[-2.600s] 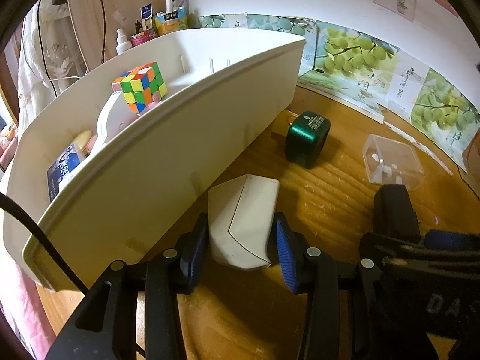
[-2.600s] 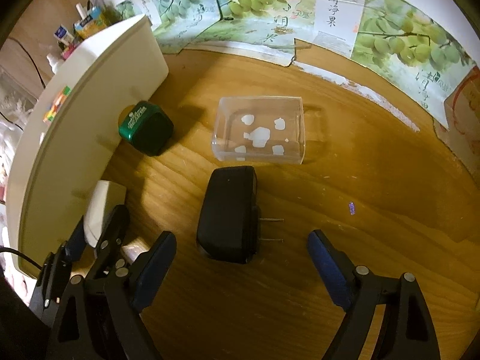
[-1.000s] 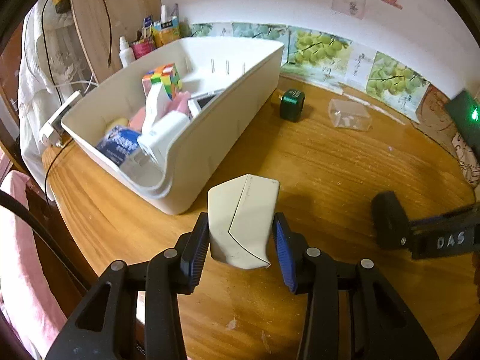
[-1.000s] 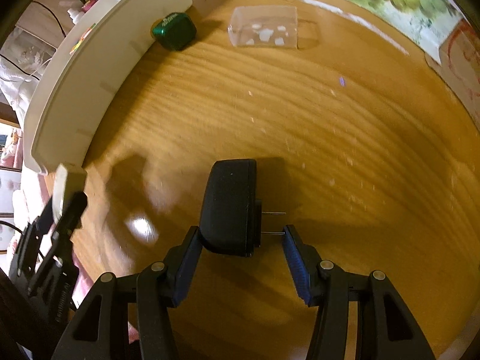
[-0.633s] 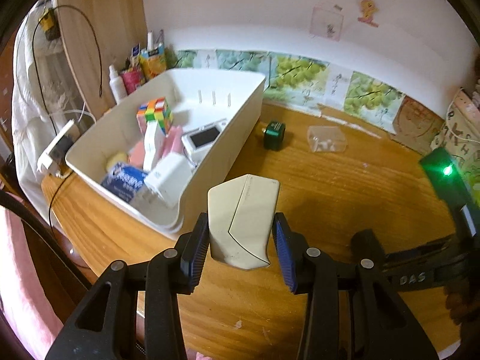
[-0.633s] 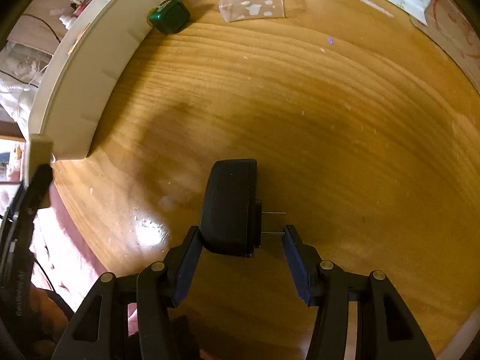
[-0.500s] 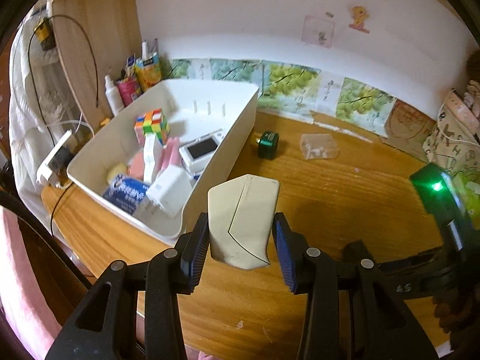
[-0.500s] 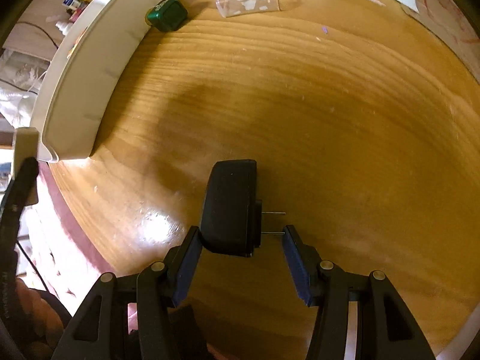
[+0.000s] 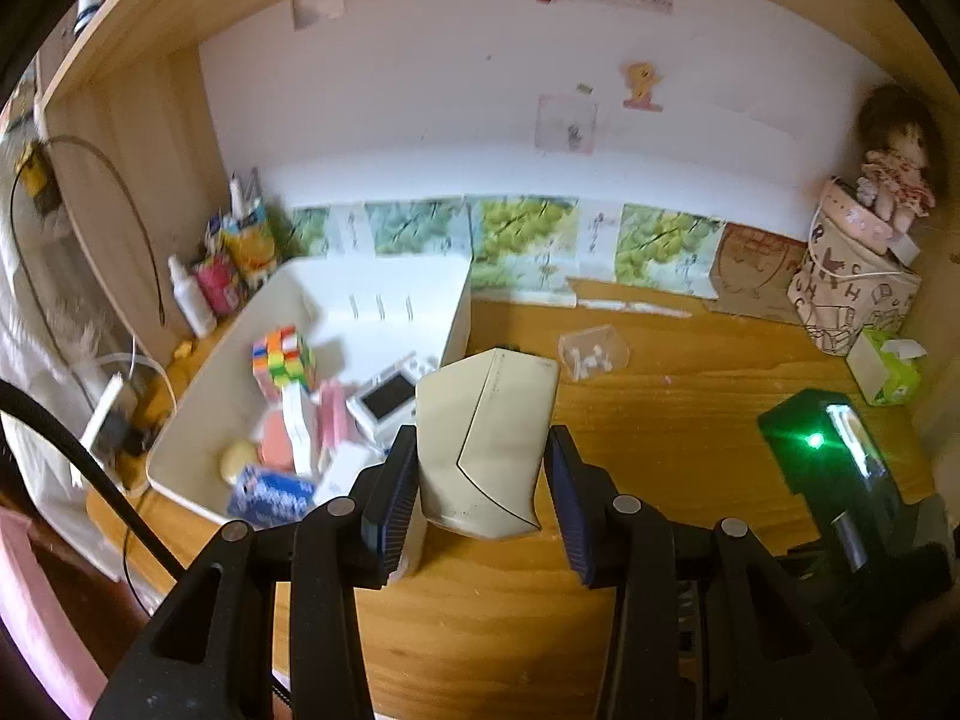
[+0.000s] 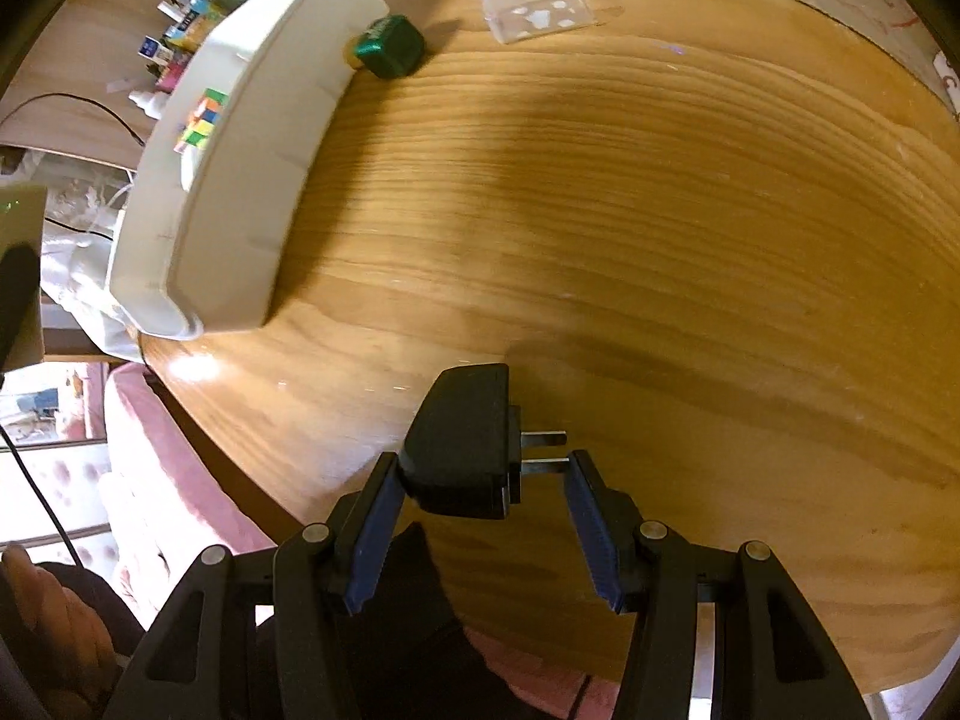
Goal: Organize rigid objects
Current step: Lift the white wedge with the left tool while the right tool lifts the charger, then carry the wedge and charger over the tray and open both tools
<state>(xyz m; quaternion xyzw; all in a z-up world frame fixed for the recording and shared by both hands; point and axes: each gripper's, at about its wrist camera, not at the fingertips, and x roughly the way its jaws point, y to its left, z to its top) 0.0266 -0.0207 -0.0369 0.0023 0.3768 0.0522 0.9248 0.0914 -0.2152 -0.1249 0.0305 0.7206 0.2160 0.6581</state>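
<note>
**Both grippers loaded above the wooden table**

The long white plastic bin (image 9: 456,324) lies ahead and to the left of the left gripper (image 9: 480,495). Inside it sit a multicoloured puzzle cube (image 9: 282,357), a small white device with a dark screen (image 9: 387,399), a blue printed packet (image 9: 270,495), a pale round piece and some pink and white boxes, packed toward the near end; the far end shows bare white floor.

The left gripper pinches a cream, angular hard-plastic block (image 9: 483,441) between its blue ribbed pads, held up off the table. The right gripper (image 10: 480,495) clamps a matte black plug adapter (image 10: 459,441), one pad on its body, the other against its two metal prongs, near the rounded table edge.

Ahead of the right gripper a wide stretch of grained wooden table (image 10: 630,210) lies open. Far ahead, a glossy green cube-shaped object (image 10: 390,48) touches the bin wall, and a clear plastic box (image 10: 540,6) rests apart from it
</note>
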